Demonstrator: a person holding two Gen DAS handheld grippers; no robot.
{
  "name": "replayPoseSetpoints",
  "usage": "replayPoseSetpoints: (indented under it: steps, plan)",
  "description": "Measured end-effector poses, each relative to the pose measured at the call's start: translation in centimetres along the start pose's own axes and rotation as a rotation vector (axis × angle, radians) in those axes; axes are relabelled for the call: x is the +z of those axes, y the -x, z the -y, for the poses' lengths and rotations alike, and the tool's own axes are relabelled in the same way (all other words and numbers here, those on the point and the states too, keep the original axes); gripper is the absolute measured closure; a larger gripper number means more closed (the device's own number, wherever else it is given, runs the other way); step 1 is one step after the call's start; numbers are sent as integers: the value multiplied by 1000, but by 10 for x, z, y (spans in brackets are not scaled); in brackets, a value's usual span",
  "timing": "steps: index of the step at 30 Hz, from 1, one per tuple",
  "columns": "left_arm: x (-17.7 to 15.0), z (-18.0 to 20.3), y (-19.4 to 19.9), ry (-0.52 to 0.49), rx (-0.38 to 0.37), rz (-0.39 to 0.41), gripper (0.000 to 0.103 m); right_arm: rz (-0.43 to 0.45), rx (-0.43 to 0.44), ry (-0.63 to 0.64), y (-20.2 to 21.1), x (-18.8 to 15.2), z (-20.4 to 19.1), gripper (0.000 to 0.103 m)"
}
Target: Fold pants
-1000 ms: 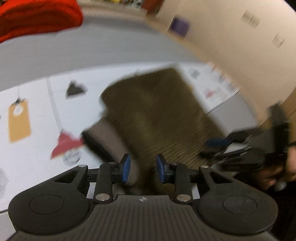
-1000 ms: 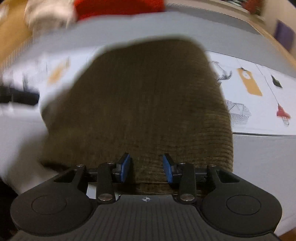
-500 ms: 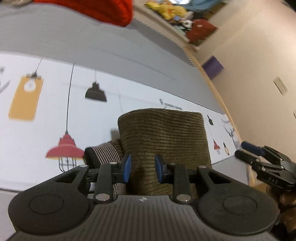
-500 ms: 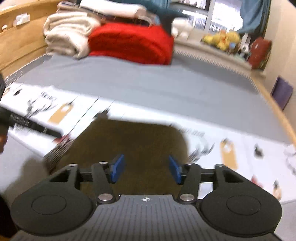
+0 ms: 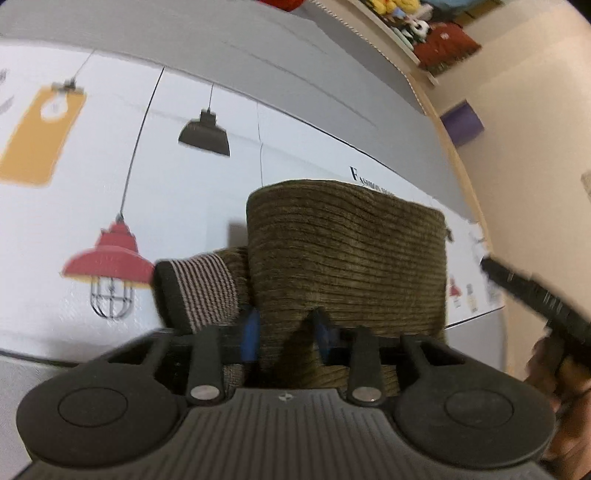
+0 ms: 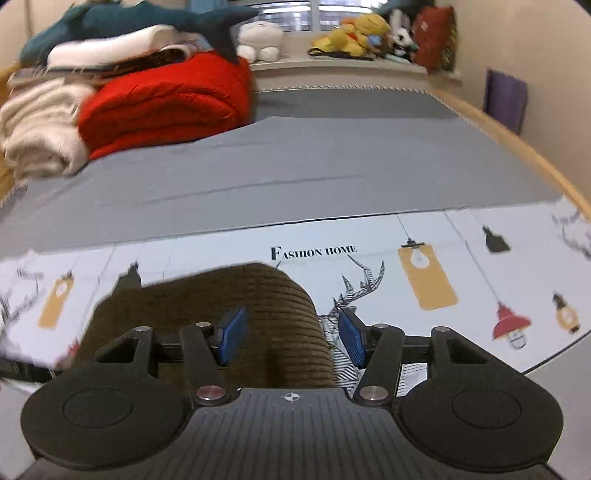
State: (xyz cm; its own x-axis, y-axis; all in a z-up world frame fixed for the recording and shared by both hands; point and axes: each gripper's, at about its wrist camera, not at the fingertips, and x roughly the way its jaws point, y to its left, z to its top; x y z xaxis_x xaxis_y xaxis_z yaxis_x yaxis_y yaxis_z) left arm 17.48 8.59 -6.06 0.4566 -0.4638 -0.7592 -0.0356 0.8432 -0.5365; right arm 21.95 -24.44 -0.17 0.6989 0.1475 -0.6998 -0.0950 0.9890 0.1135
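Observation:
The olive-brown corduroy pants [image 5: 343, 258] lie folded into a compact bundle on the white printed mat [image 5: 110, 192], their striped waistband [image 5: 207, 291] sticking out at the left. My left gripper [image 5: 286, 332] has its blue pads around a fold at the bundle's near edge. My right gripper [image 6: 291, 336] is open above the bundle's [image 6: 221, 299] right end, with nothing between its pads. The right gripper's finger also shows at the right edge of the left wrist view [image 5: 535, 291].
The mat lies on a grey bed sheet [image 6: 295, 166]. A red blanket [image 6: 166, 103] and cream towels [image 6: 37, 125] are stacked at the far left. Plush toys [image 6: 351, 33] sit on a back ledge. A wooden bed rim [image 6: 517, 147] runs along the right.
My right gripper has opened wider and lifted back from the pants. My left gripper has closed in on the bundle's near edge. The bundle has settled flat on the mat.

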Motion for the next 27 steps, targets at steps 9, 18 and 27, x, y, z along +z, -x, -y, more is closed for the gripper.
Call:
replayPoseSetpoints:
  steps: [9,18,27]
  plan:
    - [1,-46,63,0,75,80,87,1,34,-83,-6,4,-16,45]
    - [16,-57,84,73,34,272,76,-81,24,-62,-41,2,-50,45]
    - [16,-31,12,-92,234,46,78,-183,-104,-68,-112,-12,-55,44]
